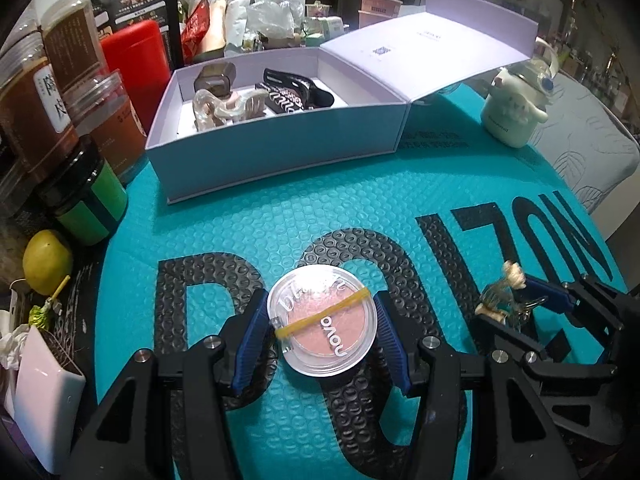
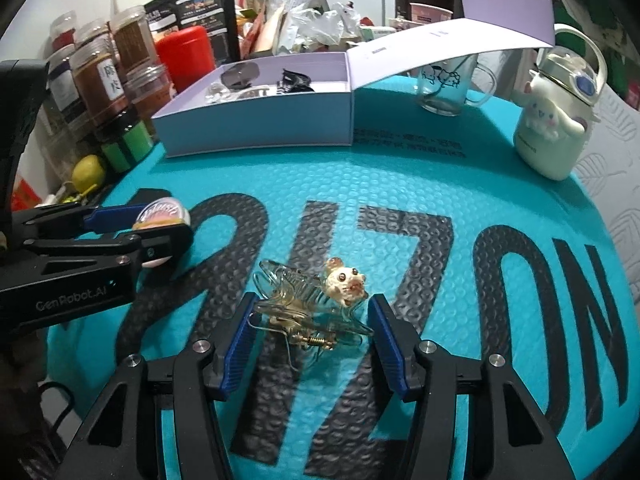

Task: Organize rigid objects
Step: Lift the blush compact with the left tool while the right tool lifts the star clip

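Note:
My left gripper (image 1: 320, 295) is shut on a round clear blush compact (image 1: 324, 332) with a yellow rubber band across its lid, both blue pads against its rim. It also shows at the left of the right wrist view, left gripper (image 2: 176, 216) around the compact (image 2: 160, 214). My right gripper (image 2: 314, 300) is shut on a clear hair claw clip (image 2: 304, 308) with a cream animal charm, low over the teal mat (image 2: 400, 208). A lilac box (image 1: 280, 152) stands open at the back and holds several hair clips (image 1: 296, 92).
Spice jars (image 1: 32, 100), a green jar (image 1: 92, 200), a red canister (image 1: 136, 64) and a lemon (image 1: 46, 262) crowd the left edge. A white character bottle (image 2: 556, 120) and a glass mug (image 2: 448, 84) stand at the back right. The box lid (image 1: 440, 40) lies open to the right.

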